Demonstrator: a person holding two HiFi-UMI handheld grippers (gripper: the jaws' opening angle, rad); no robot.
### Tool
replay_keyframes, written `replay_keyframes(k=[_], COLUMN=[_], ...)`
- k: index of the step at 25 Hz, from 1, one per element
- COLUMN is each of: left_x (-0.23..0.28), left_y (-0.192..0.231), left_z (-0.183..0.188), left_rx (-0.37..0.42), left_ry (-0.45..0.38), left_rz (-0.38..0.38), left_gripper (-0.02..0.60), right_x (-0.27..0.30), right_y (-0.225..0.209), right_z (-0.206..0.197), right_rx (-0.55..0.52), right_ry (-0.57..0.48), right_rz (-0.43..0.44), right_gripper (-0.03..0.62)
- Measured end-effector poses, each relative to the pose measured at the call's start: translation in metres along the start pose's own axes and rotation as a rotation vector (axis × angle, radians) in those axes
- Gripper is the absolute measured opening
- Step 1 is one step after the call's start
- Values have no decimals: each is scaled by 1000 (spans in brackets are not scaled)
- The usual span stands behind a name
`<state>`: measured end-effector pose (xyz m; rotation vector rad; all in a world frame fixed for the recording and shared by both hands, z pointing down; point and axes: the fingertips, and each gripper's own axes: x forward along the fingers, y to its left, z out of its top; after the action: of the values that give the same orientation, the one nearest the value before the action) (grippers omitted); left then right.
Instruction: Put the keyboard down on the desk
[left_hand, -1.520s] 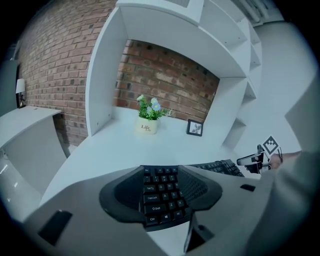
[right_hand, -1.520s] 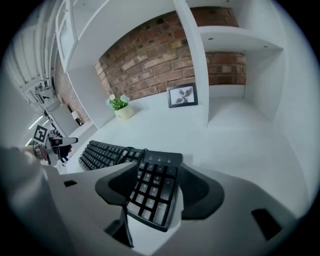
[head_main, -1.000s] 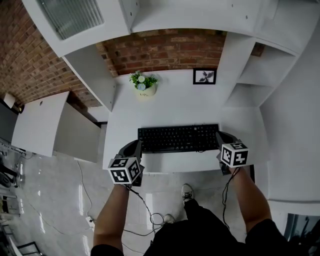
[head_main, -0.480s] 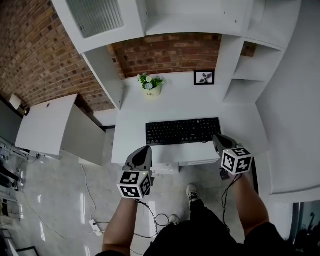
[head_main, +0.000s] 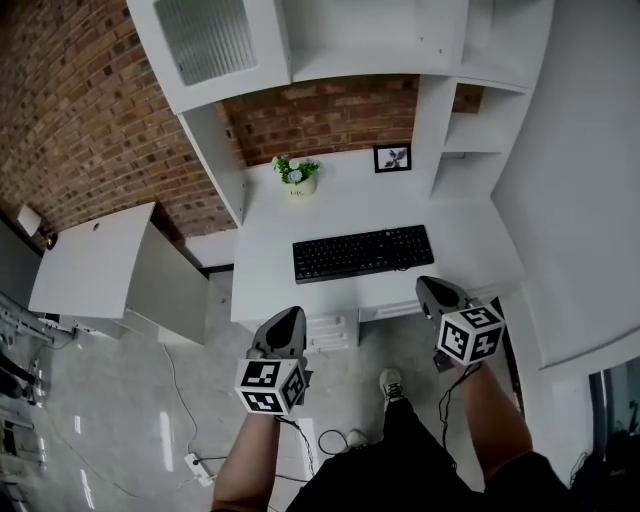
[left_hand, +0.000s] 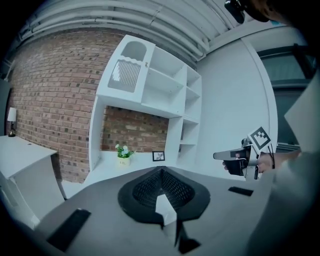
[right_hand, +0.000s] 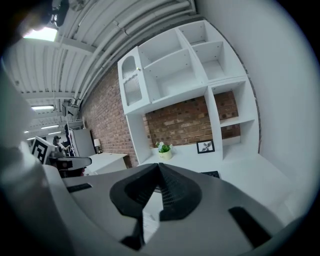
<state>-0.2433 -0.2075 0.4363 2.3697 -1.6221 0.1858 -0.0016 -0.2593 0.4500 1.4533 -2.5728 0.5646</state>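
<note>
The black keyboard (head_main: 363, 253) lies flat on the white desk (head_main: 290, 215), near its front edge, and nothing touches it. Both grippers hang in front of the desk, over the floor, clear of the keyboard. My left gripper (head_main: 290, 315) is off the desk's front left, its jaws shut and empty (left_hand: 161, 172). My right gripper (head_main: 425, 283) is off the front right, also shut with nothing between the jaws (right_hand: 159, 170). In the right gripper view only a sliver of the keyboard (right_hand: 211, 174) shows past the jaws. Each gripper view shows the other gripper off to the side.
A potted plant (head_main: 296, 175) and a small framed picture (head_main: 392, 158) stand at the back of the desk, below white shelves. A low white cabinet (head_main: 95, 260) stands to the left. Cables (head_main: 335, 440) and the person's shoe (head_main: 392, 383) are on the floor.
Both grippers have drawn back from the keyboard's two ends toward the person and risen. The keyboard has stayed on the desk.
</note>
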Motion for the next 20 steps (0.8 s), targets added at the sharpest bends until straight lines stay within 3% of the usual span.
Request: replay_keyframes(k=[7,20], left_x=[-41,-96], left_y=[-15,-50], left_z=[-3,-13], left_rx=[56,36], left_ry=[-36,-74], left_rz=[-28,-11], left_gripper=[17,17], right_x=[-43,-111], right_y=[38,64], right_z=[-5,-11], right_rx=[-16,-90], right_ry=[-33,-49], right_rz=[-3,27], right_gripper=[17,17])
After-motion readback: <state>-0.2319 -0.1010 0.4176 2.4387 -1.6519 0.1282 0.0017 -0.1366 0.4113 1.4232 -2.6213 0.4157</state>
